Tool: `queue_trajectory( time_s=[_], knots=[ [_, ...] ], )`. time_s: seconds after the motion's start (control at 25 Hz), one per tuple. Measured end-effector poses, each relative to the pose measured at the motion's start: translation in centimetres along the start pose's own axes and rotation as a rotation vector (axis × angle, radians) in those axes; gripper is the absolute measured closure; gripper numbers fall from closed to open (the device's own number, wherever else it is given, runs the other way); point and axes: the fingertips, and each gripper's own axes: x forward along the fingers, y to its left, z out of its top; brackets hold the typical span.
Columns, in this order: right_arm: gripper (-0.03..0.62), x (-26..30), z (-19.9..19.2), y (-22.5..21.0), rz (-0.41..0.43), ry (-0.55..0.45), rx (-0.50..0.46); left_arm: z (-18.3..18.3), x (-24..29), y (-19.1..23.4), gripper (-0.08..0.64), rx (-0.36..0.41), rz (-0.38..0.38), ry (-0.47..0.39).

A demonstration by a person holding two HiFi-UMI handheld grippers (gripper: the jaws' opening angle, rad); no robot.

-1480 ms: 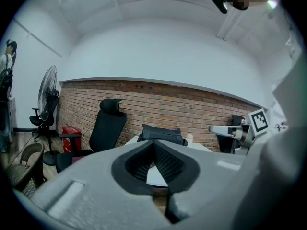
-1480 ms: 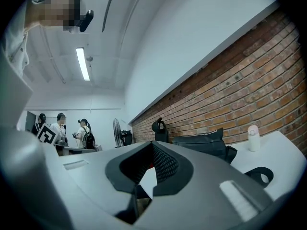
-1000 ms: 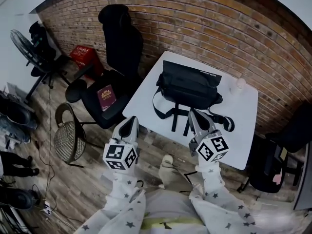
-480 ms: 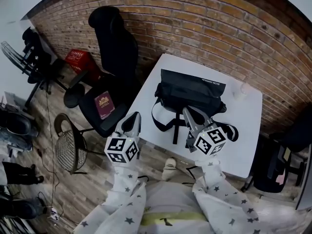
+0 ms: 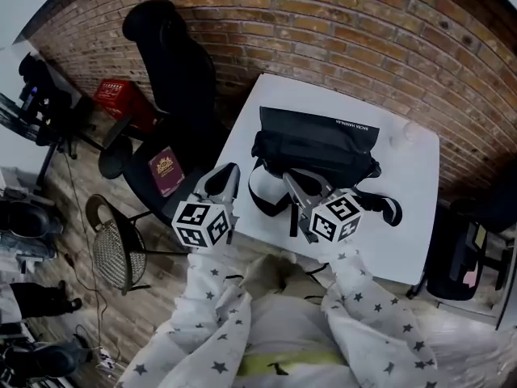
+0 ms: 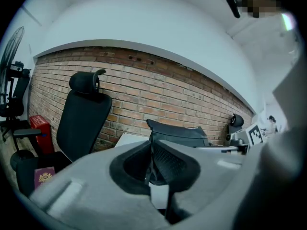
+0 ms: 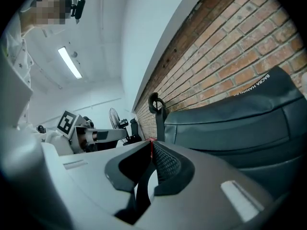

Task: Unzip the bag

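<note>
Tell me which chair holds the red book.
The tall black office chair left of the table; the book lies on its seat, unlike the round mesh chair.

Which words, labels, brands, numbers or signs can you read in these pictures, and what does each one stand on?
"BAC…": white capitals along the black bag; the rest is too distorted to read with certainty.
Gold print on the maroon booklet on the chair seat: too small to read.
Marker cubes: black-and-white square patterns only, no words or numbers.

White print along the top edge of the black bag [image 7: 225,121] seems to read "BACIA HANNI", its end unclear. Gold print on the maroon booklet [image 5: 165,169] is illegible.
</note>
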Motion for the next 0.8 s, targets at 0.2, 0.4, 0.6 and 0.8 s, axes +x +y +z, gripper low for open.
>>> queue_trajectory(
  time_s=[0.2,0.4,0.6,0.8],
  knots=[
    [0.549,1.8,-1.3,-1.0,-0.043,0.030,0.034,0.3,3.0,0.6,0.530,0.010,-0.074,0.041],
    [0.530,3.3,-2.8,-1.5,-0.072,0.047,0.080,0.2,5.9,0.6,0.504,0.035,-0.166,0.092],
    [0.483,5.3,-4.2,-2.0,-0.104,0.072,0.113,0.7,8.0,0.1,0.446,0.052,-0.274,0.098],
    [0.454,7.1,-5.8,-2.8,-0.172,0.082,0.117,0.2,10.1,0.3,0.376,0.072,-0.372,0.120]
  ],
)
